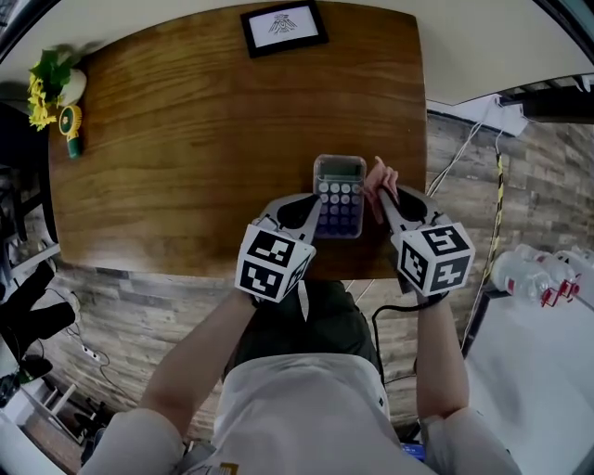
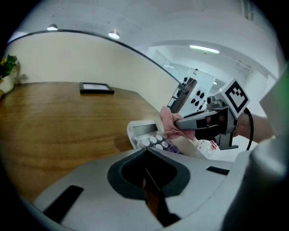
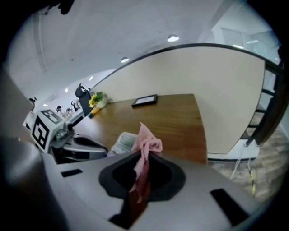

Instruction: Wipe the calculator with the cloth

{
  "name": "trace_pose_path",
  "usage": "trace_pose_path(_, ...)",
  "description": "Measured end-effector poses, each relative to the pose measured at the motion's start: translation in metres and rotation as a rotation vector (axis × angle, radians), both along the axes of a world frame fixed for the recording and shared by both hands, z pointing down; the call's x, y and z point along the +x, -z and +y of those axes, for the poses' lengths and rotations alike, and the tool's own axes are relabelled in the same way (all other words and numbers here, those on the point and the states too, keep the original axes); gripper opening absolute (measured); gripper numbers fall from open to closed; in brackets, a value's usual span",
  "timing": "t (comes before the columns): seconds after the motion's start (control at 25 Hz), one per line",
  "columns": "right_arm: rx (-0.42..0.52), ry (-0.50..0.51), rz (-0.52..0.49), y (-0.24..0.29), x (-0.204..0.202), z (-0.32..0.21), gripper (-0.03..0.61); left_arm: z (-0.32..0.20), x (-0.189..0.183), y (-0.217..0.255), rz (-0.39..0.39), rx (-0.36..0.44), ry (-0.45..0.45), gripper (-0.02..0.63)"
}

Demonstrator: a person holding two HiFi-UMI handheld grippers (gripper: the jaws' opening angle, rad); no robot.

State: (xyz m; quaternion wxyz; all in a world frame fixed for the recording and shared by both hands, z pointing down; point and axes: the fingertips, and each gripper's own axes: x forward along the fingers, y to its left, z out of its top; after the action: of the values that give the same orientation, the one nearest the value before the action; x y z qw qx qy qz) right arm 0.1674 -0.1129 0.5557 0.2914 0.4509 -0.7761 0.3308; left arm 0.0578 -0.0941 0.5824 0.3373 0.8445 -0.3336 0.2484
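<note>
A small calculator [image 1: 340, 193] with a grey screen and round keys lies near the front edge of the wooden table [image 1: 186, 139]. My left gripper [image 1: 315, 211] is shut, and its tips rest at the calculator's near-left side. In the left gripper view the calculator [image 2: 145, 131] shows just beyond the closed jaws of the left gripper [image 2: 146, 152]. My right gripper [image 1: 381, 191] is shut on a pink cloth [image 1: 380, 175], held at the calculator's right edge. The cloth [image 3: 147, 141] stands bunched above the right gripper [image 3: 143, 154], with the calculator [image 3: 121, 142] to its left.
A black picture frame [image 1: 284, 26] lies at the table's far edge. A yellow flower toy [image 1: 54, 93] sits at the far left corner. The table's right edge is close to my right gripper. Plastic bottles [image 1: 538, 274] stand off the table to the right.
</note>
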Motion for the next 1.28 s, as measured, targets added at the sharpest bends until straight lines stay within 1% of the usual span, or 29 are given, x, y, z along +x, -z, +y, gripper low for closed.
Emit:
trace_pose_path(0.16, 0.045, 0.082, -0.129, 0.030, -0.055, 0.004, 0.037, 0.000, 0.002, 0.000, 0.007, 0.003, -0.017, 0.002)
trace_pose_path(0.28, 0.075, 0.137, -0.190, 0.047, -0.089, 0.009, 0.038, 0.000, 0.003, 0.001, 0.010, 0.000, -0.029, 0.002)
trace_pose_path(0.36, 0.062, 0.155, -0.218, 0.045, -0.107, 0.016, 0.037, 0.002, 0.001, 0.001, 0.011, -0.004, -0.032, 0.002)
trace_pose_path(0.44, 0.039, 0.146, -0.229, 0.034, -0.114, 0.018, 0.038, 0.000, -0.001, 0.001, 0.012, -0.006, -0.027, 0.002)
trace_pose_path(0.6, 0.003, 0.055, -0.273, 0.013, -0.104, 0.018, 0.037, 0.000, 0.001, 0.000, 0.016, 0.002, -0.024, 0.002)
trace_pose_path(0.68, -0.007, 0.040, -0.244, 0.005, -0.096, 0.018, 0.037, 0.000, 0.001, 0.000, 0.019, 0.003, -0.020, 0.002)
trace_pose_path(0.8, -0.016, 0.094, -0.148, -0.010, -0.086, 0.027, 0.037, 0.000, 0.001, 0.000, 0.019, 0.003, -0.021, 0.002)
trace_pose_path(0.88, -0.013, 0.130, -0.113, -0.014, -0.078, 0.033, 0.037, 0.000, 0.002, 0.001, 0.020, 0.009, -0.029, 0.002)
trace_pose_path(1.0, -0.015, 0.146, -0.072, -0.013, -0.064, 0.039, 0.038, 0.000, 0.002, 0.000, 0.018, 0.015, -0.039, 0.002)
trace_pose_path(1.12, -0.011, 0.120, -0.018, -0.015, -0.042, 0.042, 0.037, 0.000, 0.003, 0.000, -0.021, 0.041, -0.060, 0.002)
trace_pose_path(1.16, -0.013, 0.100, 0.018, -0.018, -0.031, 0.041, 0.037, 0.000, 0.003, 0.000, -0.029, 0.047, -0.064, 0.002)
trace_pose_path(1.24, -0.033, 0.046, 0.119, -0.030, -0.001, 0.043, 0.034, 0.000, 0.002, 0.000, -0.016, 0.037, -0.055, 0.002)
trace_pose_path(1.28, -0.050, 0.013, 0.142, -0.035, 0.013, 0.046, 0.034, 0.000, 0.001, 0.000, -0.004, 0.029, -0.049, 0.002)
